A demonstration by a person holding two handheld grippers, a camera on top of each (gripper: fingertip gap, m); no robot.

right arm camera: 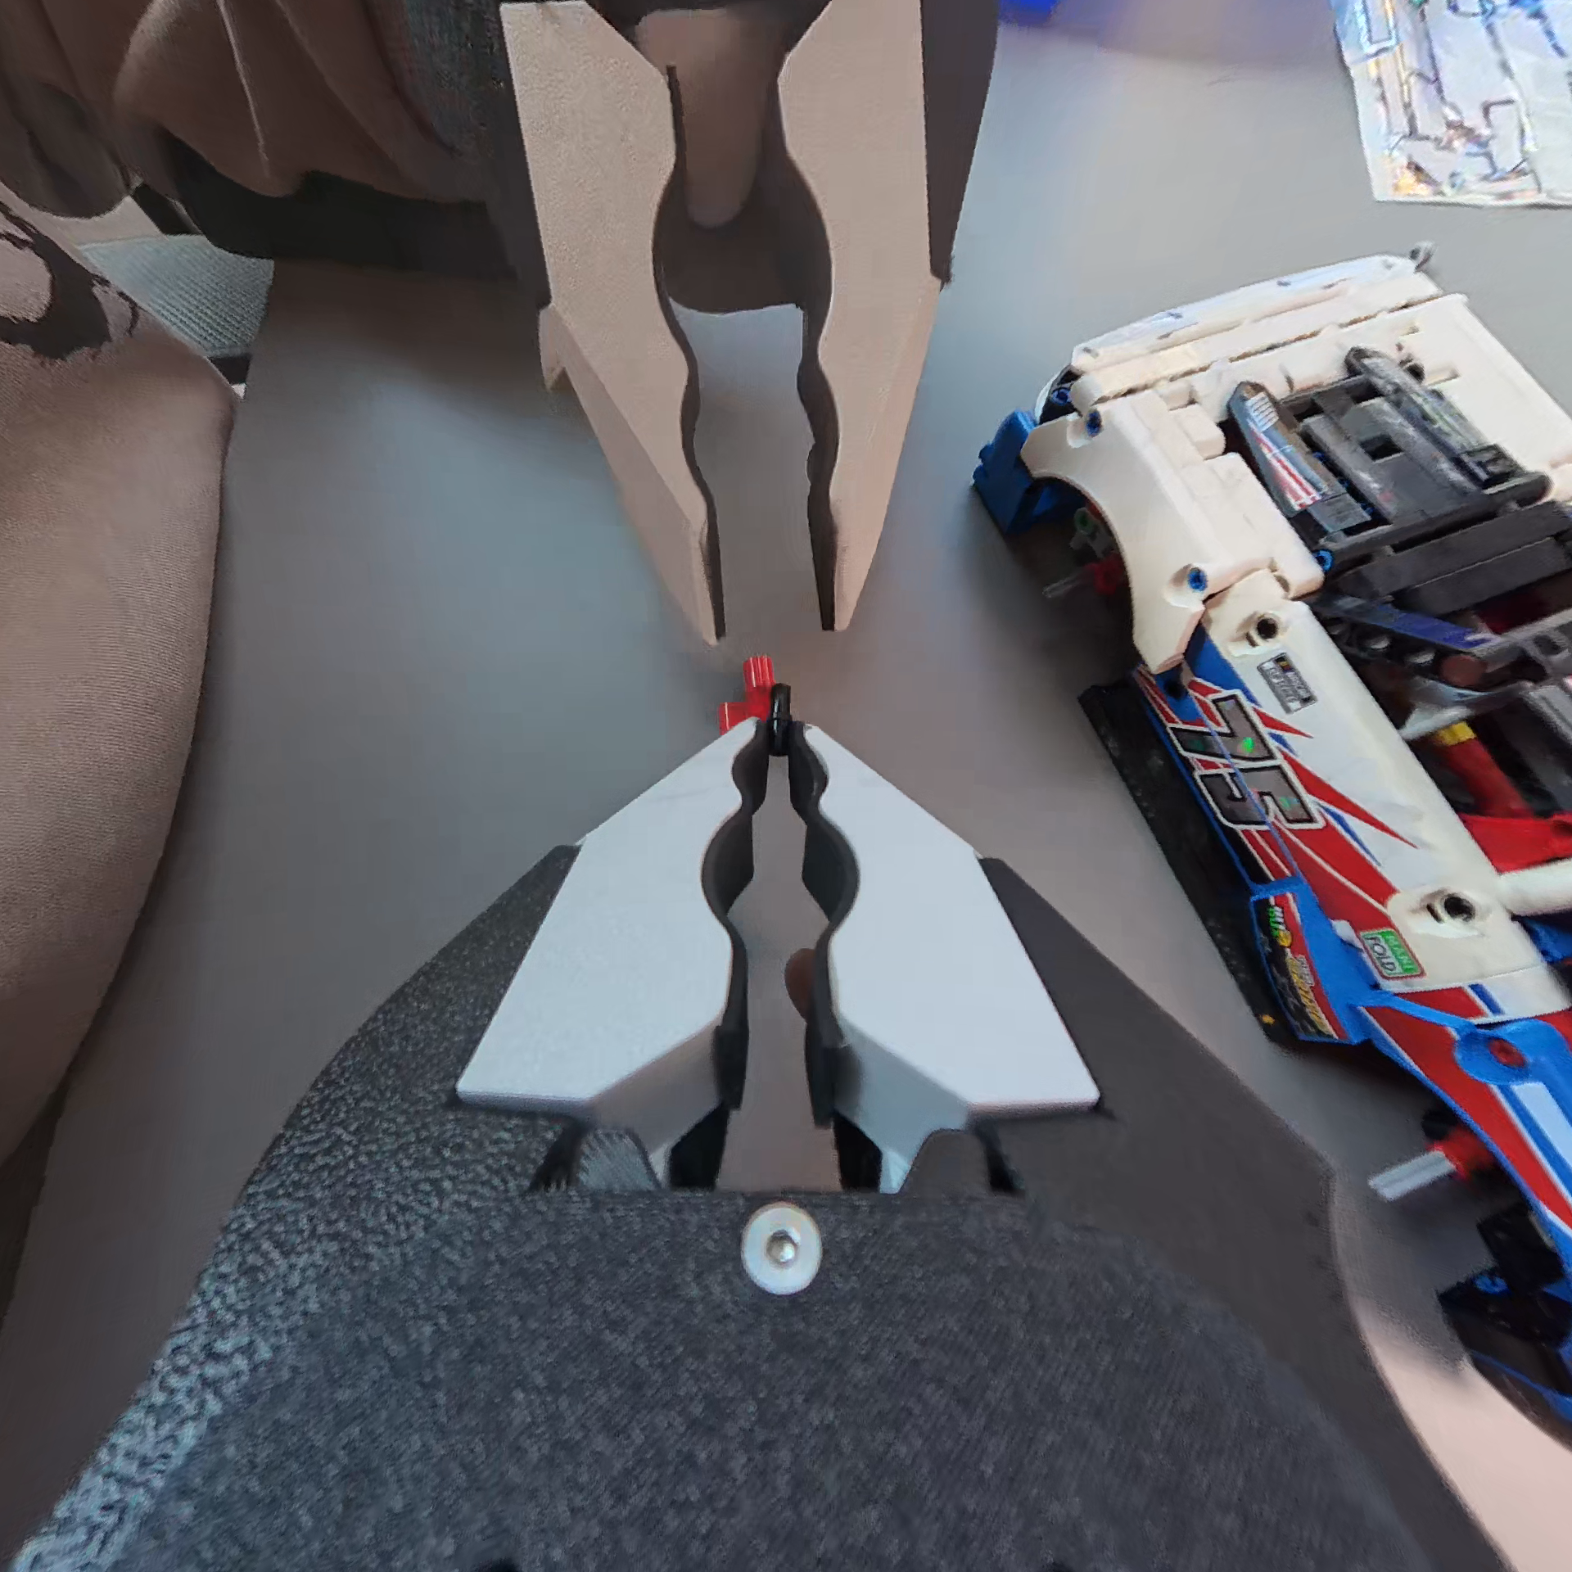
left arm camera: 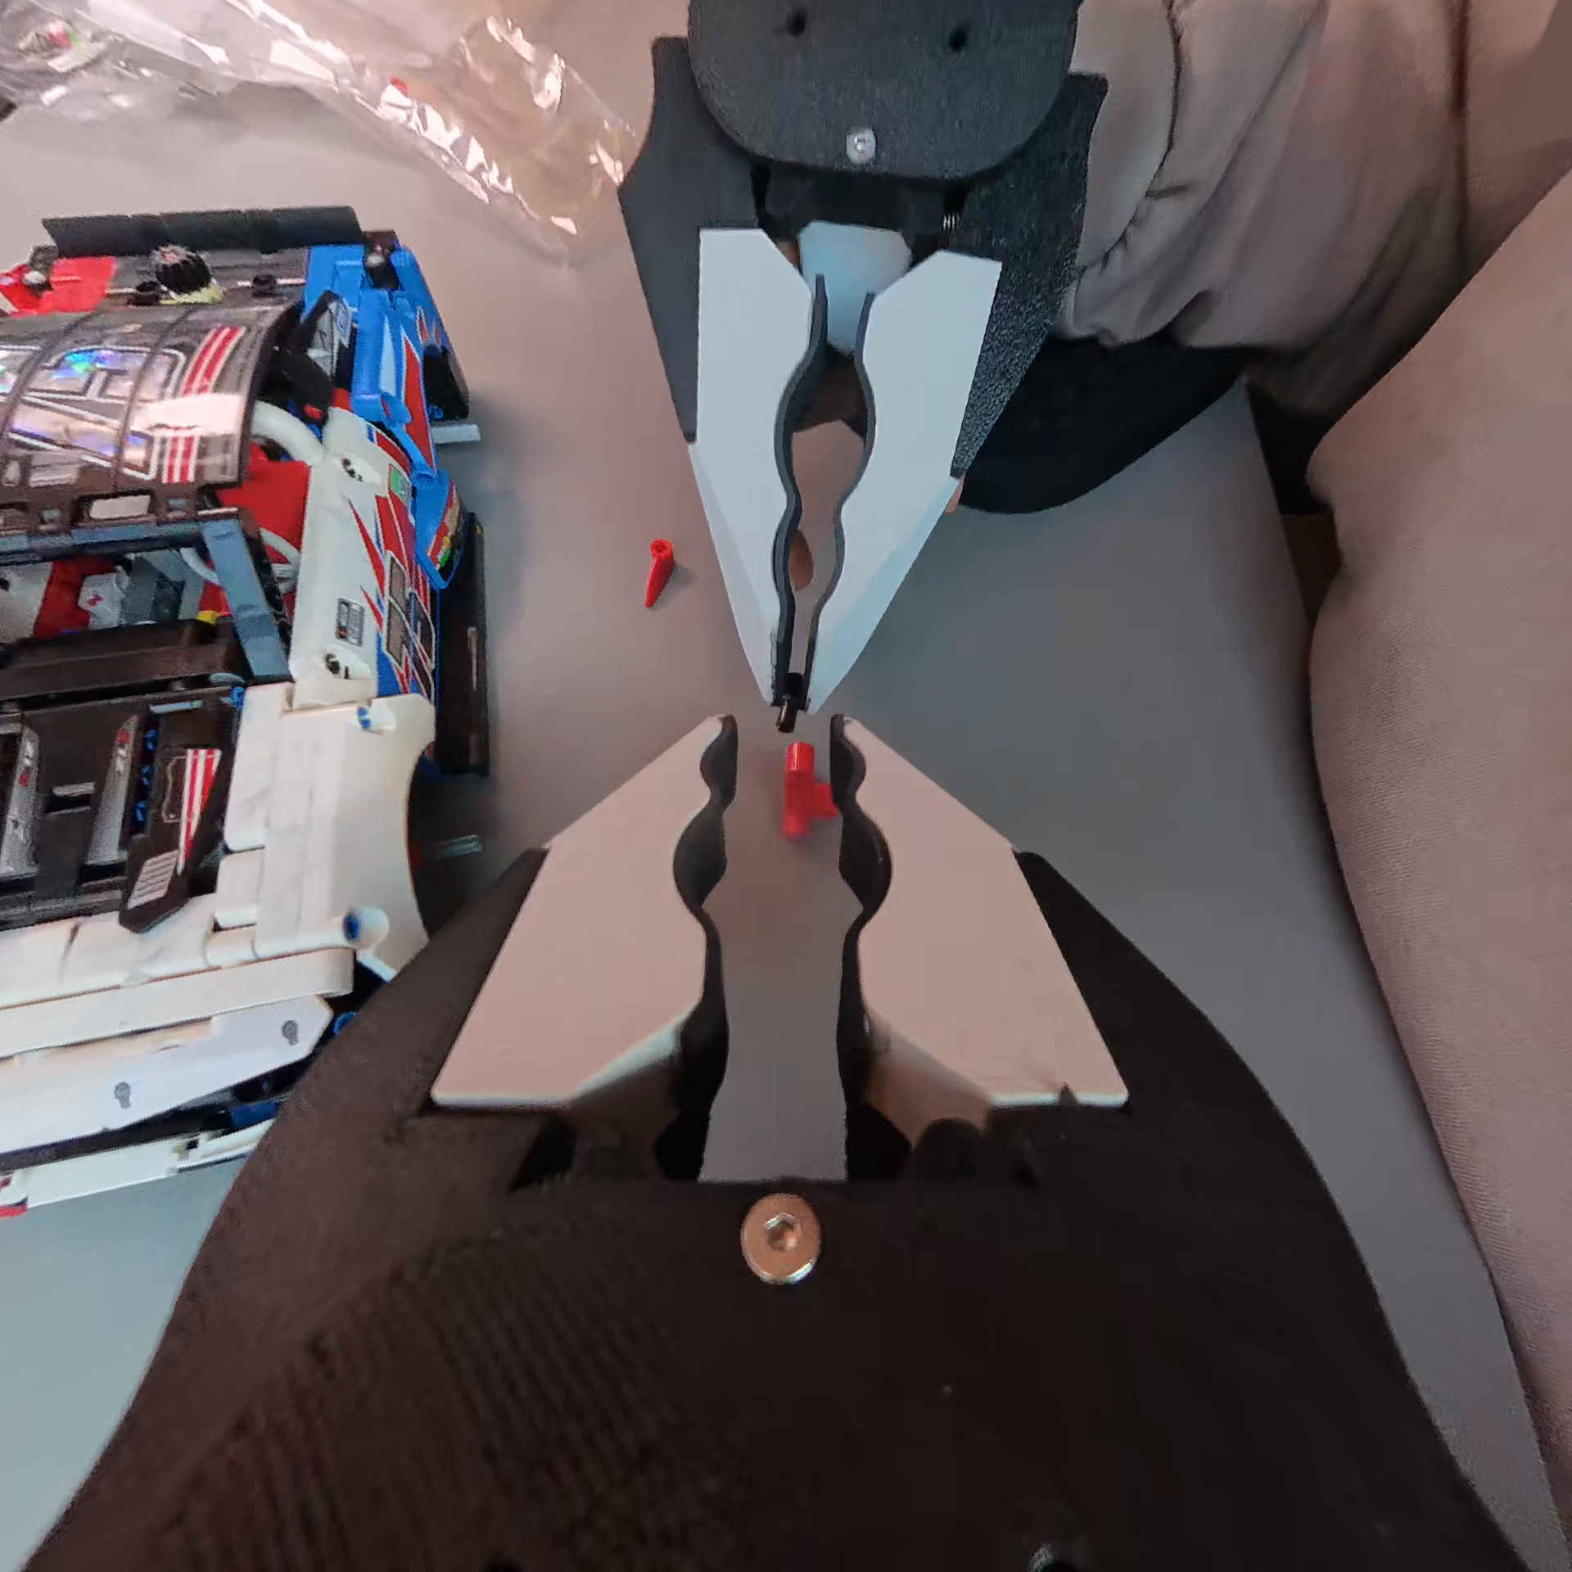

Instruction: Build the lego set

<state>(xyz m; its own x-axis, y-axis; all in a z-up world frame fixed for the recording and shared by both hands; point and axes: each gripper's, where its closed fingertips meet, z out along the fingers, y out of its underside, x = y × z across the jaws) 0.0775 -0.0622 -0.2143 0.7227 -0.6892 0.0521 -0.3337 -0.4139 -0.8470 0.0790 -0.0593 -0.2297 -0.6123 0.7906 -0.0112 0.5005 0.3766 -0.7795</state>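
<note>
Two grippers: right gripper (right arm camera: 781, 738) pinches black pin (right arm camera: 778, 713), prob.

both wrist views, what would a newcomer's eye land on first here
Two grippers meet tip to tip over the grey table: the right gripper pinches a small black pin, and the left gripper has open jaws around a red connector. Beside them lies the blue, white and red lego car.

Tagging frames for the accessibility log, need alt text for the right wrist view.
The right gripper, jaws shut on a small black pin, holds it against a red connector piece on the grey table. The left gripper faces it, jaws open. A partly built Lego race car lies at right.
</note>
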